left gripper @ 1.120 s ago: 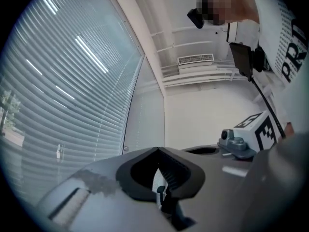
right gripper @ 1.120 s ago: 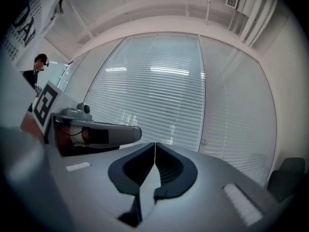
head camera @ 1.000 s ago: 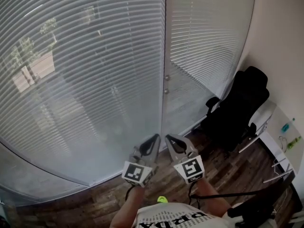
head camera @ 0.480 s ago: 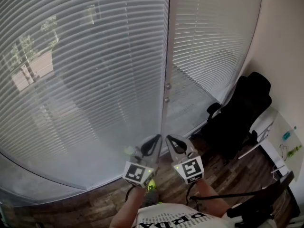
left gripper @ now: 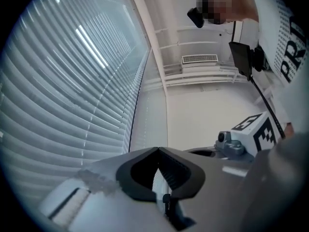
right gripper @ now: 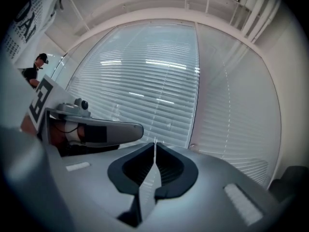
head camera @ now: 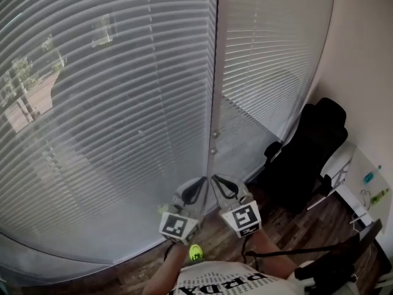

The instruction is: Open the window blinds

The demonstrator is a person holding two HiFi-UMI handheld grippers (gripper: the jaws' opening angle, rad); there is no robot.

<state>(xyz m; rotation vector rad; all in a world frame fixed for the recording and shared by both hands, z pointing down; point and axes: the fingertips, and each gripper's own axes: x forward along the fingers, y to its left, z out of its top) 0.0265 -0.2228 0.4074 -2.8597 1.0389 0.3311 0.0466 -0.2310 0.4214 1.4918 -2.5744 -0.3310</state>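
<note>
You held the left gripper and the right gripper side by side, each clenched on nothing, smooth grey jaws tip to tip with dark ribbed inner faces. Ahead of both hung the blinds: thin, pale horizontal slats, lowered, split by a slim upright frame. Right of the right gripper stood a black chair on the dark wood-plank floor, beside a plain pale wall.

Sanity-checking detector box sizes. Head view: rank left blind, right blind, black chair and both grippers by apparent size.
1. left blind
2. right blind
3. black chair
4. left gripper and right gripper: look alike, unranked. Being nearest the camera inflates both.
</note>
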